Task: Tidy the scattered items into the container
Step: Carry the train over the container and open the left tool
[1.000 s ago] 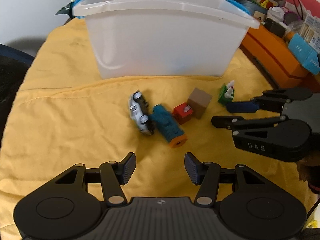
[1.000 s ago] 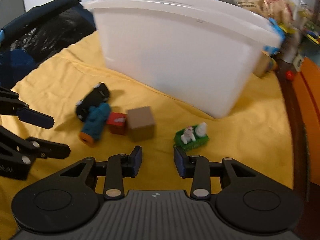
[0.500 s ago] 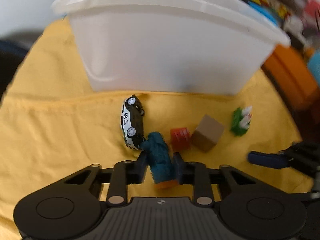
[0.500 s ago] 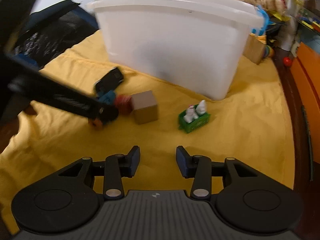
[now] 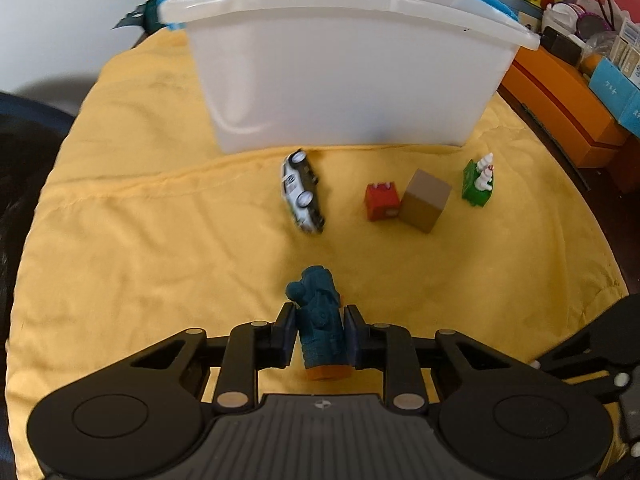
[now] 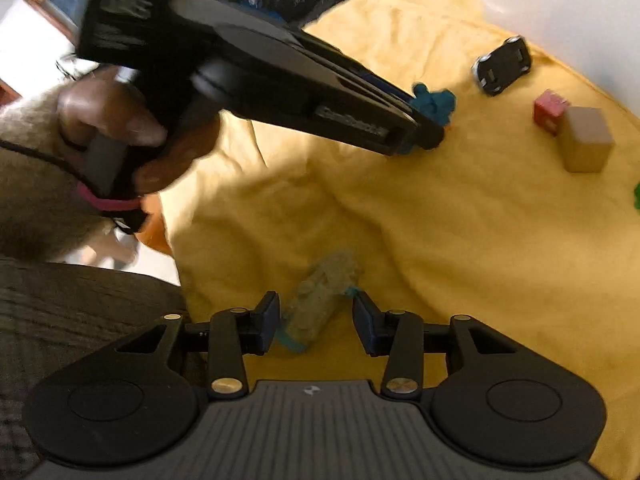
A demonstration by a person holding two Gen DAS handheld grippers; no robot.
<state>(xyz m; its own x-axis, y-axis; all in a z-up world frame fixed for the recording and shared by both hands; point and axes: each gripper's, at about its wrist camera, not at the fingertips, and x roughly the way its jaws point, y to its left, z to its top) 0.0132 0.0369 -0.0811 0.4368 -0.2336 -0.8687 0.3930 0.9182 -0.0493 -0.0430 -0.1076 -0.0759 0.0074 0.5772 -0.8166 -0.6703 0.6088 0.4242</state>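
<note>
My left gripper [image 5: 318,336] is shut on a teal toy train with an orange end [image 5: 320,320], held above the yellow cloth; the train also shows in the right wrist view [image 6: 434,104]. A black-and-white toy car [image 5: 302,192], a red block [image 5: 382,202], a brown cube [image 5: 426,200] and a green toy with white figures [image 5: 478,178] lie in front of the white plastic bin [image 5: 344,76]. My right gripper [image 6: 316,320] is open, with a pale greyish toy with teal trim [image 6: 320,300] lying on the cloth between its fingers.
A yellow cloth [image 5: 140,220] covers the table. Orange boxes [image 5: 560,96] and clutter stand at the right beyond the bin. A dark chair [image 5: 20,136] is at the left. The person's hand [image 6: 116,120] holds the left gripper.
My left gripper closed on the teal train and lifted it back from the car and the red block. My right gripper swung left and now frames the pale toy.
</note>
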